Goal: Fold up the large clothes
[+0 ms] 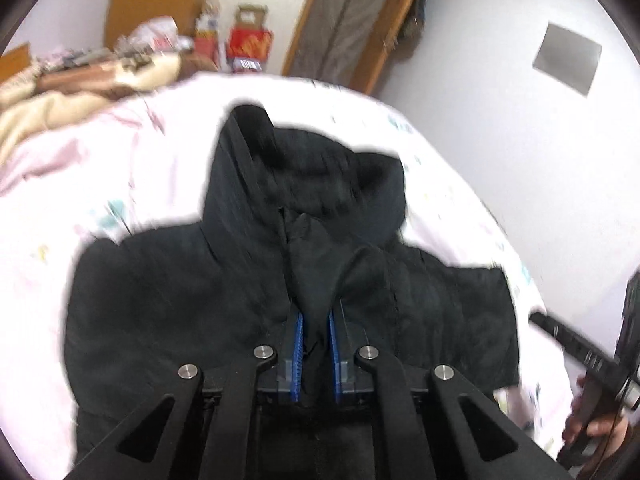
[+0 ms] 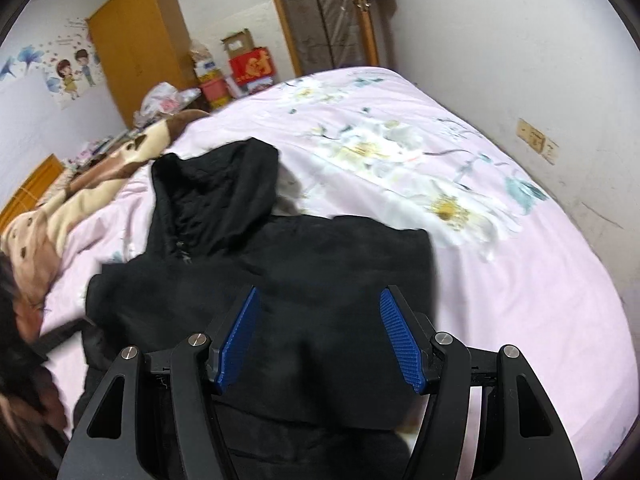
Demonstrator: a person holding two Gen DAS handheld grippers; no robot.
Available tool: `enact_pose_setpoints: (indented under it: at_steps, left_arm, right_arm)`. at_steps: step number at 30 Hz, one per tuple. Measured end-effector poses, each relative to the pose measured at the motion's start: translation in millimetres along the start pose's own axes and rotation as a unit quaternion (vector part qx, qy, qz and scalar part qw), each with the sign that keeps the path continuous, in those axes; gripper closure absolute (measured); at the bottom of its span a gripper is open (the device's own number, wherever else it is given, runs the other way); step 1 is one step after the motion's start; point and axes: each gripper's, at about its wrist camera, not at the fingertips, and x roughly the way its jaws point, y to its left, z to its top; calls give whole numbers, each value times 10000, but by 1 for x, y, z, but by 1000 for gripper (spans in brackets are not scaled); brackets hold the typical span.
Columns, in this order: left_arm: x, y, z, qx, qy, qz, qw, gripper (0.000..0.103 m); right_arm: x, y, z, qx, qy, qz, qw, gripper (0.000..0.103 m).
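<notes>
Now the black hooded padded jacket (image 1: 248, 280) lies spread on the pale pink flower-printed bedsheet (image 2: 500, 280), hood toward the wardrobe end. Left gripper (image 1: 316, 316) pinches a ridge of its front fabric; right gripper (image 2: 318, 300) hovers over it, jaws spread wide.

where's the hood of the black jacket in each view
Left wrist: the hood sits at upper centre, straight beyond the left tongs, which pinch the jacket.
Right wrist: the hood is left of centre, beyond the open right tongs.
Shared landmark: the red box past the bed.
</notes>
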Motion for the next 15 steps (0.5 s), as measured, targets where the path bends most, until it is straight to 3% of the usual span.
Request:
enact_pose_setpoints:
  at_steps: [6, 15]
  left_arm:
    - [-18, 34, 16, -39, -268, 451, 9986, 92]
    - [7, 81, -22, -327, 193, 923, 9950, 92]
  right_arm:
    - [3, 7, 3, -160, -45, -62, 9998, 40]
    - [34, 39, -9, -774, 181, -198, 9966, 40]
